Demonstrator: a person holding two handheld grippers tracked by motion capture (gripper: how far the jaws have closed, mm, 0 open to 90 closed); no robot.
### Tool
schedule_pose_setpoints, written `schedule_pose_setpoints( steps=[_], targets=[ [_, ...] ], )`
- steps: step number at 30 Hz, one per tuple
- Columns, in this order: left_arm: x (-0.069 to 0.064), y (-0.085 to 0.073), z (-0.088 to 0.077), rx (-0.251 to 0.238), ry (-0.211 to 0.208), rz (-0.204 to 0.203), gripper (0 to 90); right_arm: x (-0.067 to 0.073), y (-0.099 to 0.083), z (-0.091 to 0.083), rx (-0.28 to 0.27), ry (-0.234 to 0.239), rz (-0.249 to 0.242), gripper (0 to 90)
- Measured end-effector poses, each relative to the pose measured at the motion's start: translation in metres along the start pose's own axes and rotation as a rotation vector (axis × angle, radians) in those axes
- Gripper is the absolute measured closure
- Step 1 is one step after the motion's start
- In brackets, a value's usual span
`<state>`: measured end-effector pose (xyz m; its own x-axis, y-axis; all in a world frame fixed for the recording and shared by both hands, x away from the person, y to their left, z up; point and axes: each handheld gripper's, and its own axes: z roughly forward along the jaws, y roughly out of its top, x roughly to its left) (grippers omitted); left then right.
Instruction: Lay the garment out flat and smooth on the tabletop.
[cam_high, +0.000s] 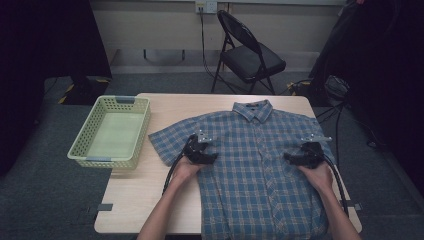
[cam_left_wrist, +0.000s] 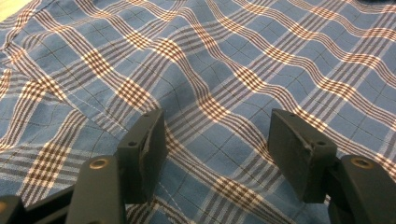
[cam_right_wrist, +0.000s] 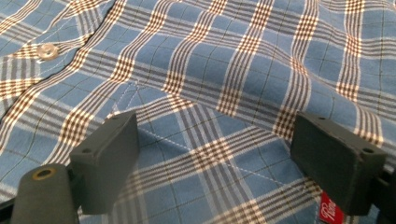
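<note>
The shirt (cam_high: 260, 165) is soft woven plaid cloth, the basket (cam_high: 111, 131) matt perforated plastic, the table (cam_high: 145, 195) smooth wood

A bare lab-like room: folding chair (cam_high: 250, 52), wall socket (cam_high: 206, 6), floor cables (cam_high: 320, 87), carpet.

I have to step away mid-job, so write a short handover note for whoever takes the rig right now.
Left gripper: open, over the shirt near its left armpit.
Right gripper: open, over the shirt's right side, near a pocket seam.
Shirt: flat, face up, buttoned, collar away from the person, hem over the near table edge.
Basket: on the table's left, nothing in it.
Done: shirt spread out.
Left: grip, likely fold, probably into the basket.
</note>
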<state>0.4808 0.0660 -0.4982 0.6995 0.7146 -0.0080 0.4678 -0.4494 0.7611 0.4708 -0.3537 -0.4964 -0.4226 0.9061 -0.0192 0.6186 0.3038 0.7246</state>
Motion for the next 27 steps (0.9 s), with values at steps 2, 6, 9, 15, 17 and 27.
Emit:
schedule_pose_setpoints(
  steps=[2,6,9,15,17,27],
  targets=[
    [0.005,0.002,0.002,0.001,0.017,-0.01,36.8,0.0,0.004,0.004,-0.002,-0.005,0.005,14.6],
    [0.019,0.008,0.009,0.002,0.032,-0.021,37.6,0.0,0.013,0.014,-0.001,-0.017,0.017,14.7],
    [0.031,0.015,0.016,0.006,0.05,-0.036,37.8,0.001,0.023,0.024,0.0,-0.032,0.031,14.8],
    [0.039,0.019,0.022,0.002,0.057,-0.043,37.8,0.001,0.028,0.029,0.0,-0.051,0.049,15.2],
    [0.039,0.019,0.021,0.0,0.053,-0.04,37.6,0.001,0.025,0.026,0.001,-0.043,0.042,15.2],
    [0.034,0.012,0.015,0.015,0.034,-0.016,22.8,0.001,0.001,-0.002,-0.02,-0.042,-0.007,21.7]
  ],
)
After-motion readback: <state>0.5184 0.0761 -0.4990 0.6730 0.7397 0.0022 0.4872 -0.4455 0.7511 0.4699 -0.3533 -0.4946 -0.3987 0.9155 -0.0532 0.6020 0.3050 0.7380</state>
